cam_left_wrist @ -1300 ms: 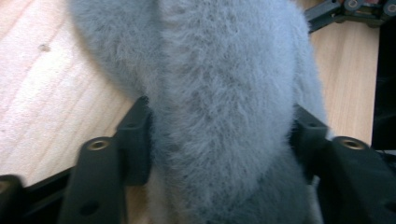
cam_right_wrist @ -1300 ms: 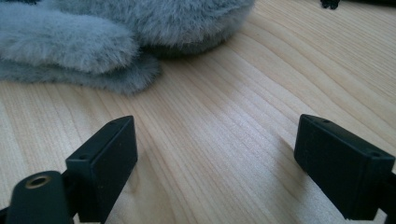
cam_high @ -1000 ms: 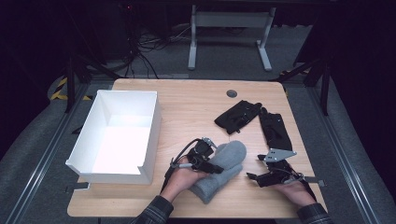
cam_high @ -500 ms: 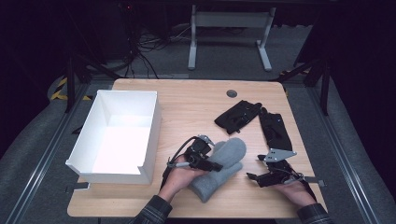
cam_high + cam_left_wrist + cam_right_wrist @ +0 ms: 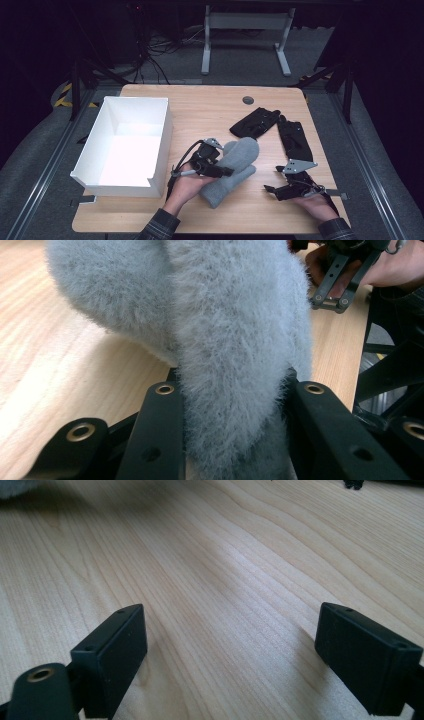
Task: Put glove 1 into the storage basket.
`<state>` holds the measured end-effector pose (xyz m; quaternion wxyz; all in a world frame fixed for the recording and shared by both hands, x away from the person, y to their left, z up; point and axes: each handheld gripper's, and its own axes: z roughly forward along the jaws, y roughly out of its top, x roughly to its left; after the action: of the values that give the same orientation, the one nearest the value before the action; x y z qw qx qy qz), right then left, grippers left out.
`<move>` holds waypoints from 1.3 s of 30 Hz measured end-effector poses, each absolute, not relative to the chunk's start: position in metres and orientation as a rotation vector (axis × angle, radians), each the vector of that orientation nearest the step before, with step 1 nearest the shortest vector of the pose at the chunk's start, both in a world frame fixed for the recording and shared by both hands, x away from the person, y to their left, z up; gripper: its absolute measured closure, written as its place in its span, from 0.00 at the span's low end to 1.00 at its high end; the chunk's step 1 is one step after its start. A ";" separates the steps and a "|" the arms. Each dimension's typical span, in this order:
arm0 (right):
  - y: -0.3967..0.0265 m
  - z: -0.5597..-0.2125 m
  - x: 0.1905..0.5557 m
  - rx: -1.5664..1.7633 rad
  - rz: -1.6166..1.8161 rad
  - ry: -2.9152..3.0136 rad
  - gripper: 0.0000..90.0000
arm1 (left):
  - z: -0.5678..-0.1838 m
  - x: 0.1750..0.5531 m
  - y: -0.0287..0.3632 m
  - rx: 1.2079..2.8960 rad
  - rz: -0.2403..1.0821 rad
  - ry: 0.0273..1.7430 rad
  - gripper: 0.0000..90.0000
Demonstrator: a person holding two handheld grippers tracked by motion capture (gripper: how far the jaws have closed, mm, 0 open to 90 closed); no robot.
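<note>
From above, one grey mitten (image 5: 230, 170) lies at table centre, pinched by your left gripper (image 5: 220, 170); two black gloves (image 5: 255, 122) at two o'clock; one white box (image 5: 125, 145) at nine, holding nothing. Right gripper view: your right gripper (image 5: 230, 660) gapes over bare table (image 5: 225, 555).

A white box (image 5: 125, 145) sits along the left edge of the counter (image 5: 210, 107). Two black gloves (image 5: 272, 130) lie toward the right edge, with a small dark disc (image 5: 248, 100) near the far edge.

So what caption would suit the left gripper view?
Left gripper clamped on a fluffy grey mitten above the wooden table.
</note>
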<state>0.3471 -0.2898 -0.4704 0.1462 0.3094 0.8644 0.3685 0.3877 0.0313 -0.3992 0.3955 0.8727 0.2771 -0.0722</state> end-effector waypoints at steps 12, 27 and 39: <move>-0.290 -0.470 0.347 0.890 1.061 2.488 0.16 | -0.367 0.387 0.050 2.186 -0.110 0.728 0.78; -0.290 -0.471 0.347 0.889 1.061 2.488 0.16 | -0.326 0.387 0.075 2.163 -0.027 0.765 0.78; -0.290 -0.470 0.347 0.891 1.061 2.488 0.16 | -0.292 0.388 0.109 2.109 0.029 0.803 0.78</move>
<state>0.3470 -0.2898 -0.4705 0.1463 0.3094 0.8643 0.3685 0.3881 0.1087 -0.2923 0.4281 0.8444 0.3217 0.0117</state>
